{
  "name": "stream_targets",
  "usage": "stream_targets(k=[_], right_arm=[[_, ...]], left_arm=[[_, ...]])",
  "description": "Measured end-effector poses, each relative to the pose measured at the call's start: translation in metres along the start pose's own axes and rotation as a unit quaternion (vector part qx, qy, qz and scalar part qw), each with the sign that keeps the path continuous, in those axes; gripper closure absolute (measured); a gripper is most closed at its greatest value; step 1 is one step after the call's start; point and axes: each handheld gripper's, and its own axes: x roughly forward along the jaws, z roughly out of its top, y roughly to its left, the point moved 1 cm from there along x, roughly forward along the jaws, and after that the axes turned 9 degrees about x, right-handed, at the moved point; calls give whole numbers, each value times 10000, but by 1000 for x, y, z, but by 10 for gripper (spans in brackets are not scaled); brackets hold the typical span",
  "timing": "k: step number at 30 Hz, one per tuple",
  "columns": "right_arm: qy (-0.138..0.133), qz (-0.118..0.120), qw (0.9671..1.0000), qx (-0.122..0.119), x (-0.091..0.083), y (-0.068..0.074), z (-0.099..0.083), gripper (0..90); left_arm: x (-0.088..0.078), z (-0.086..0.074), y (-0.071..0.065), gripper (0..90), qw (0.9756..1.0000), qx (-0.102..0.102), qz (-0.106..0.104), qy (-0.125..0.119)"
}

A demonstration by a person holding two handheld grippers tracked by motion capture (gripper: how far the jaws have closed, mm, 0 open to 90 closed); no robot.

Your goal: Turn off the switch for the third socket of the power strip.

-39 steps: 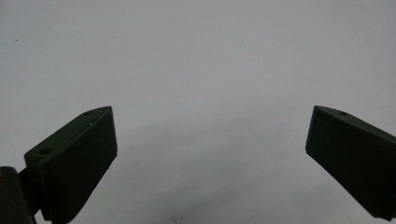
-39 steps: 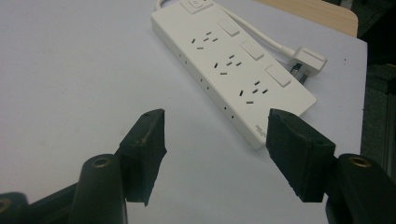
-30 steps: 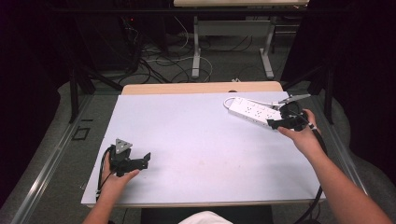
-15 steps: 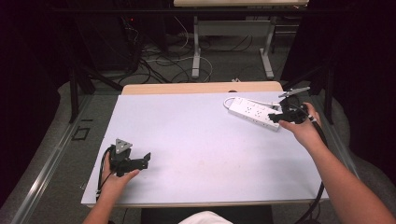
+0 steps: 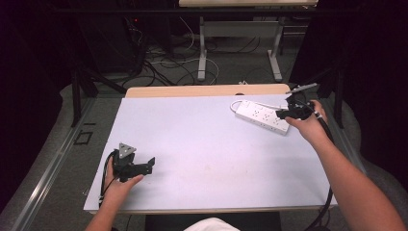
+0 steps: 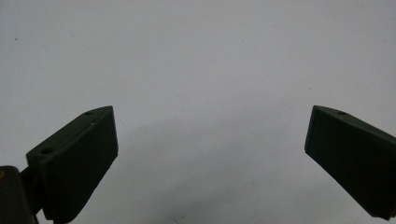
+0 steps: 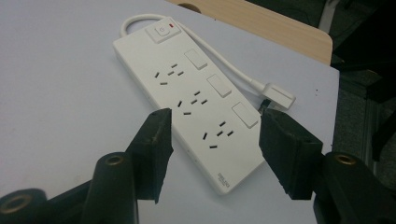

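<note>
The power strip (image 7: 196, 98) lies flat at about 2 o'clock on the table (image 5: 202, 159), slanted, near the far right corner. The right gripper (image 7: 212, 135) straddles its near end; the jaws have just been closing w/ the strip between them, but the pads look short of its sides, so no grip yet.

Risks, judged from here: the strip is broad and low, so pads landing high on its edges could slip off or tip it. Its cord (image 7: 233, 74) and plug (image 7: 279, 95) sit just beside the right-hand jaw, which could pinch or drag them. The table edge at 3 o'clock is near; a shove could slide the strip off.

The left gripper (image 5: 139, 166) rests at 8 o'clock, jaws wide open over bare tabletop, holding nothing and well apart from the strip.
</note>
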Motion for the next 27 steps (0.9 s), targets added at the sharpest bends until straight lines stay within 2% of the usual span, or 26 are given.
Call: stream_targets(k=[11, 17, 24, 27], right_arm=[[14, -7, 10000, 81, 13, -3, 12, 470], [-44, -85, 10000, 17, 18, -7, 17, 500], [-20, -135, 9998, 120, 26, -9, 21, 521], [24, -170, 9998, 121, 32, -12, 22, 537]], left_arm=[[1, 0, 0, 24, 10000, -6, -7, 5], [1, 0, 0, 26, 10000, -5, -12, 16], [1, -1, 0, 26, 10000, -27, -21, -3], [0, 0, 1, 26, 10000, 29, -24, 39]])
